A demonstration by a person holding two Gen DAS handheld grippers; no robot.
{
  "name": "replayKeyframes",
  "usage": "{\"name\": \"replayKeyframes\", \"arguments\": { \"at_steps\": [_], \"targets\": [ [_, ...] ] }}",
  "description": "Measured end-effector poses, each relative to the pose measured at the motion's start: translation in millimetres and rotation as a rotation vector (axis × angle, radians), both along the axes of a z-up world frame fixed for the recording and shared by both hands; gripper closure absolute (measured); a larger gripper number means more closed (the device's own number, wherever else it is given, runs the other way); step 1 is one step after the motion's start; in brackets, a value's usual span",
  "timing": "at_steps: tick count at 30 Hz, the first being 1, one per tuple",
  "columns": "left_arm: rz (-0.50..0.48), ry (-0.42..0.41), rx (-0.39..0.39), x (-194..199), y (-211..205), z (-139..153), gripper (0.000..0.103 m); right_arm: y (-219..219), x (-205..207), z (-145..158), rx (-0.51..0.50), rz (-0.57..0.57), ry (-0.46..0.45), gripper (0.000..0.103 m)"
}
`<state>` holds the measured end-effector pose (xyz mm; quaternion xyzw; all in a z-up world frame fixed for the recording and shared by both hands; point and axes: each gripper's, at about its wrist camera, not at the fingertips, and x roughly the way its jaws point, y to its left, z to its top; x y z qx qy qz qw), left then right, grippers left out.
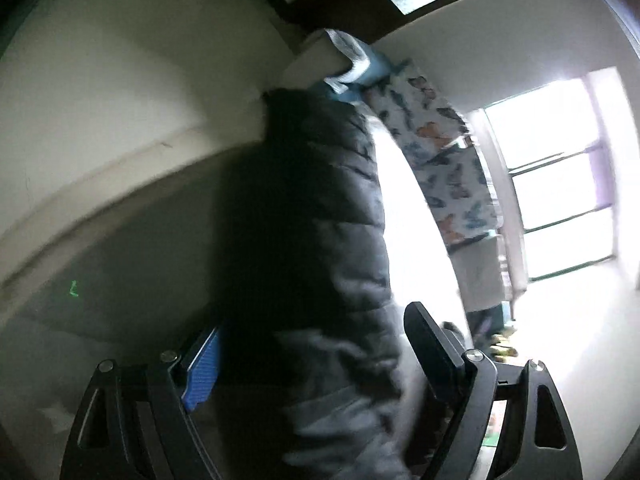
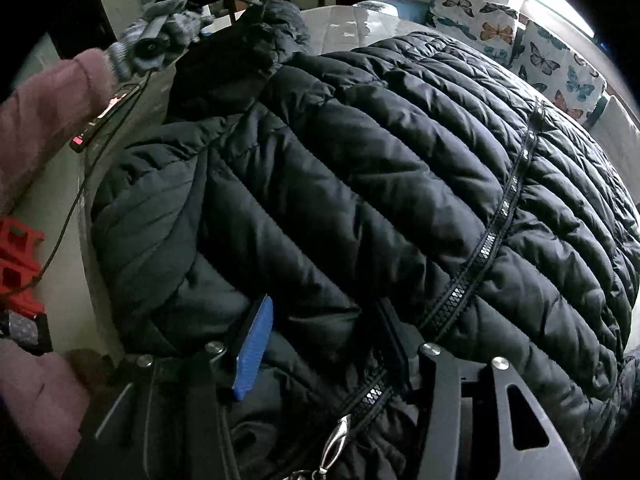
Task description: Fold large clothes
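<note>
Right tool [image 2: 320, 344] low in the right wrist view, jaws part open and straddling the jacket [image 2: 360, 160] near its hem; fabric sits between the fingers but whether the pads press it cannot be told from this angle, reads as not clamped; blue pad [image 2: 254, 348] at lower centre-left, dark finger to its right just beside the zipper [image 2: 492, 236], silver zip pull [image 2: 334, 446] hanging at the bottom edge; left tool [image 1: 316, 364] in the blurred left wrist view, jaws wide apart, a dark quilted sleeve or panel of the jacket running up between the fingers, not pinched as far as the blur allows; the same left tool seen at upper left of the right wrist view, held by a gloved hand [image 2: 160, 40] with a pink sleeve [image 2: 44, 108], above the hood end [image 2: 276, 20]; jacket lies spread, zipped front up, across a bed [image 2: 360, 20], filling most of the frame; butterfly pillows [image 2: 496, 32] at upper right, phone [image 2: 104, 116] at left edge of the bed; handling judgement: puffy, soft, light for its bulk, slick shell that slides and springs back, so folds may not stay; best hold looks like a seam, cuff or hem edge rather than the fat quilted middle; avoid snagging the zip pull.
</note>
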<state>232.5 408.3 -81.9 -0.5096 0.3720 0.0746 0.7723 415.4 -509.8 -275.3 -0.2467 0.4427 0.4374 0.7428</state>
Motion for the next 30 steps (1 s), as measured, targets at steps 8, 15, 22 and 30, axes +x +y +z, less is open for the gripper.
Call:
{"name": "replayKeyframes", "arguments": {
  "at_steps": [8, 15, 22, 30],
  "targets": [
    [0.035, -0.062, -0.033, 29.7, -8.5, -15.0, 0.089, 0.4, 1.1, -1.1, 0.020, -0.004, 0.005, 0.042],
    [-0.022, -0.178, 0.271, 21.6, -57.9, 98.4, 0.093, -1.8, 0.5, 3.2, 0.031, -0.012, 0.006, 0.042],
    [-0.247, -0.396, 0.548, -22.3, -191.4, 226.5, 0.093, -38.9, -2.5, 31.8, 0.120, -0.111, -0.044, 0.042],
    [-0.578, -0.489, 0.761, -68.5, -381.6, 221.2, 0.093, -130.3, 0.2, 56.3, 0.161, -0.333, -0.140, 0.042]
  ]
}}
